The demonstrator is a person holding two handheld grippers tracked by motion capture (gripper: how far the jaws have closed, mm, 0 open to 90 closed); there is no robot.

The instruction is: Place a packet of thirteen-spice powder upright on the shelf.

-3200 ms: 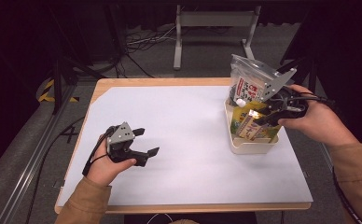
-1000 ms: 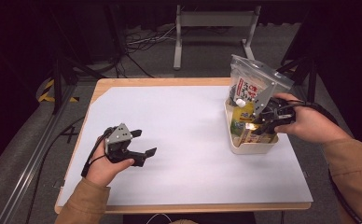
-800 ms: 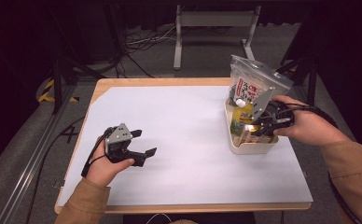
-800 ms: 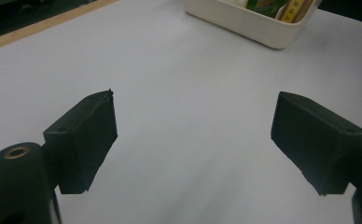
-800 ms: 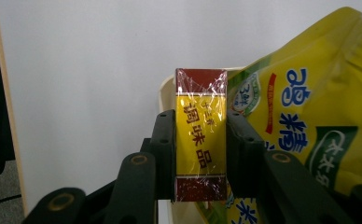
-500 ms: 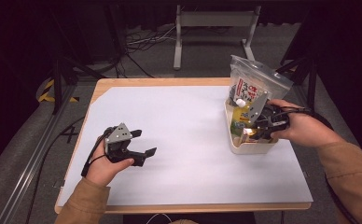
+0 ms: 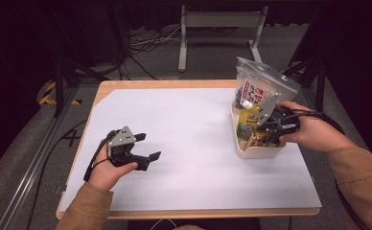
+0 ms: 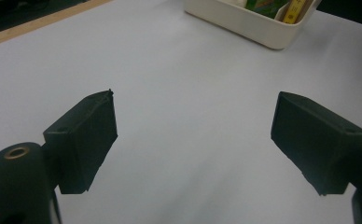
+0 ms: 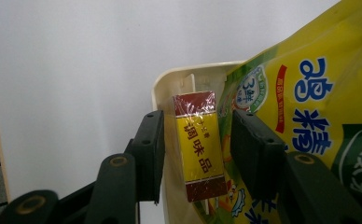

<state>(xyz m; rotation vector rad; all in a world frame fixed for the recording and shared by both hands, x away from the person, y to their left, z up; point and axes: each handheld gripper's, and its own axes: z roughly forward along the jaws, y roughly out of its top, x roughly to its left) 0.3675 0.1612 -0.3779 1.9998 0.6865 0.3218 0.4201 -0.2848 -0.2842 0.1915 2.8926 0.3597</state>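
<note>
A cream bin (image 7: 256,151) sits on the right of the white table top and holds snack packs. My right gripper (image 7: 266,130) reaches down into it. In the right gripper view a small yellow and dark red box (image 9: 198,144) stands on end in the bin's corner (image 9: 188,70), beside a yellow pouch (image 9: 309,93). It is between the jaws of my right gripper (image 9: 198,116), which have just been opening, with a thin gap on each side. My left gripper (image 7: 150,146) rests on the table at the left, open and with nothing in it (image 8: 195,98).
A clear zip bag (image 7: 261,88) with a red and white packet leans up out of the bin's far end. The bin (image 8: 244,23) lies ahead of the left gripper across bare white surface. The wooden table edge (image 7: 174,84) runs along the back.
The right hand has drawn nearer and sunk lower into the near end of the bin. The left hand has stayed where it was.
</note>
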